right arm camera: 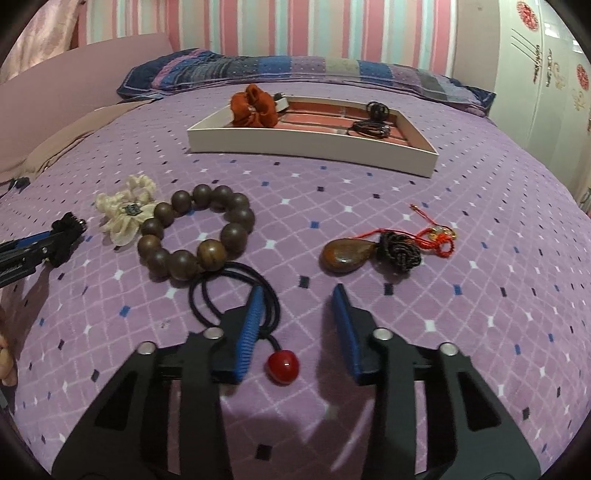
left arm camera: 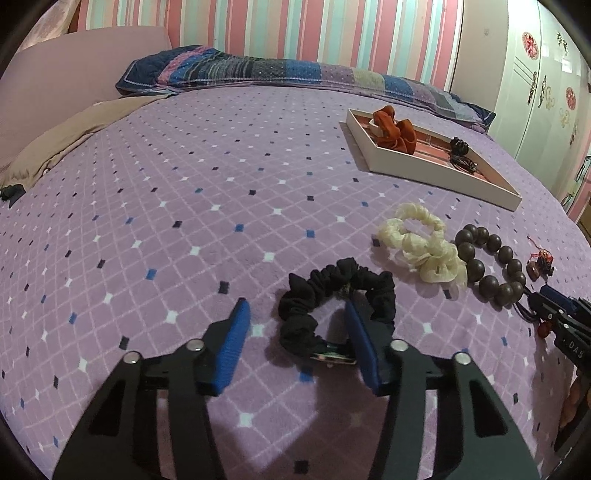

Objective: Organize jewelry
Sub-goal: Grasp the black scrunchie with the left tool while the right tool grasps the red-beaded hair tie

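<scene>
You are working over a bed covered in a purple blanket (left arm camera: pixel 184 206) with a white lattice and small blue, white and dark diamonds. A patchwork quilt (left arm camera: pixel 258 70) is bunched along its far edge, below a wall of pink, teal and cream stripes (left arm camera: pixel 295 26); a white wardrobe with red decals (left arm camera: pixel 535 74) stands at 2 o'clock.

Your left gripper (left arm camera: pixel 295 325) has its fingers apart. The right finger sits inside the loop of the black scrunchie (left arm camera: pixel 332 291), the left one outside on bare blanket, and neither pad presses the fabric.

Your right gripper (right arm camera: pixel 299 314) is also parted, with the red bead of a black hair tie (right arm camera: pixel 282 365) lying between the fingers, ungripped.

At 10 o'clock from it lie the wooden bead bracelet (right arm camera: pixel 195 229) and cream scrunchie (right arm camera: pixel 125 210), touching. The brown pendant on red cord (right arm camera: pixel 345 254) lies at 1 o'clock. The white tray (right arm camera: pixel 314 142) at 12 o'clock holds an orange scrunchie (right arm camera: pixel 255 105) and dark hair ties (right arm camera: pixel 373 127).
</scene>
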{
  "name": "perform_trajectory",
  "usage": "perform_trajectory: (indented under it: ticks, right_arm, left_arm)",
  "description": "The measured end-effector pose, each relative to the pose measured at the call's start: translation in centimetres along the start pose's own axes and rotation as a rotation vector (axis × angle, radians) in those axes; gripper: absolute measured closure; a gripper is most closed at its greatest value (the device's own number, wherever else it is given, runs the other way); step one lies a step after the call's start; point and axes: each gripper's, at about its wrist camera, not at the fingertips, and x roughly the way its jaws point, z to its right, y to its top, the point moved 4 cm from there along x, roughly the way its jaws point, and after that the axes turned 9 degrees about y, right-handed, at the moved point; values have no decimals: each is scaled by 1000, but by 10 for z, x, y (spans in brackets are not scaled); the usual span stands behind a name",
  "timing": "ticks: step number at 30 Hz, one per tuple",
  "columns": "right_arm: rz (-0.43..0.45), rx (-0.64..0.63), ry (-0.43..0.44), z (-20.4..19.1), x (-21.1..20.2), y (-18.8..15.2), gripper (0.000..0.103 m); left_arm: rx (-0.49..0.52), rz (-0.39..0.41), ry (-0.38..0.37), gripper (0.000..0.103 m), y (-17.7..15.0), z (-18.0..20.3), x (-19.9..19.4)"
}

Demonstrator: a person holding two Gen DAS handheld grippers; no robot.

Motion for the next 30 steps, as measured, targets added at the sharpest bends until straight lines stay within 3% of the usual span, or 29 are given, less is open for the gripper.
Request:
perform_trajectory:
  ticks: [5,8,17,30]
  right_arm:
    - [2,-14,19,-4,-1,0,86]
    - [1,-29,9,-7,-1,0,95]
    - [13,19,-51,5,-5,1,99]
    - [77,53,-93,24,-23,9,99]
  left_arm:
    - [-18,-3,-3,61,-1,-4,-1]
    - [-18,-5,3,72,0,-5,-1]
    - [9,2,35,90,1,-1,-2]
    - [15,19,8,92,12,10,-16]
